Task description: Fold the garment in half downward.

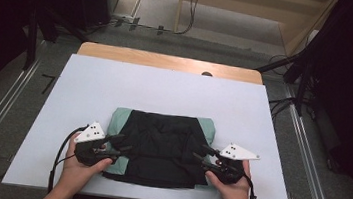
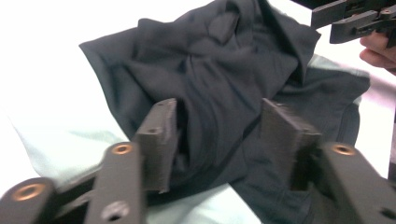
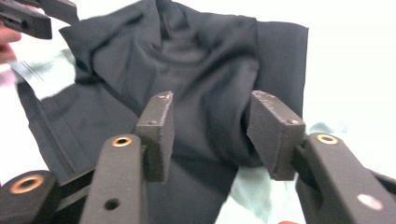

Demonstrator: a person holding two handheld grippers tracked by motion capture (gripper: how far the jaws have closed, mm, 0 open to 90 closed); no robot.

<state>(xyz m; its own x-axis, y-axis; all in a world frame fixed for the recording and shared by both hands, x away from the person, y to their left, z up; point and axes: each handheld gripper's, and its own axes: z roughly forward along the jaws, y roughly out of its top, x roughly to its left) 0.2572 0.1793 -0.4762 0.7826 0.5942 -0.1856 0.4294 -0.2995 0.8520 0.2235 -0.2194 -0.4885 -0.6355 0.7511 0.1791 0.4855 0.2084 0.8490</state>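
A black garment (image 1: 161, 145) lies rumpled on top of a folded pale green cloth (image 1: 117, 120) in the middle of the white mat. My left gripper (image 1: 121, 146) stands open over the garment's left edge, and black fabric (image 2: 219, 102) bulges between its pads (image 2: 161, 140). At the garment's right edge my right gripper (image 1: 201, 155) is open too, with a fold of the black garment (image 3: 205, 93) between its pads (image 3: 275, 133). Pale green cloth (image 2: 60, 144) peeks out under the black fabric. The right gripper (image 2: 355, 21) shows at the top right of the left gripper view.
A white mat (image 1: 165, 90) covers the wooden table (image 1: 169, 61), whose far edge stays bare. Dark stands and cables flank the table on the floor. Free mat lies beyond and to both sides of the cloths.
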